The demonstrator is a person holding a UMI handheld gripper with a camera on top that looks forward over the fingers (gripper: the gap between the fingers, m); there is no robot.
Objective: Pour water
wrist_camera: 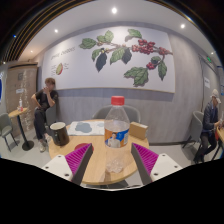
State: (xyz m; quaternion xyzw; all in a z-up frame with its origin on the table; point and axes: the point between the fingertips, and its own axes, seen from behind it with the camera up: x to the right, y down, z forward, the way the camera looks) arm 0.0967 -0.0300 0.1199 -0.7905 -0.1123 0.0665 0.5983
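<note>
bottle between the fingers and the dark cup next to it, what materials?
Bottle: likely clear plastic, glossy; see-through body, blue-and-white label, red screw cap. It sits between the gripper fingers; grip unclear. Cup: dark, opaque, pale rim; material uncertain, perhaps paper or ceramic.

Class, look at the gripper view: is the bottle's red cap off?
No: the red cap sits on top of the bottle, which stands upright between the tongs.
</note>
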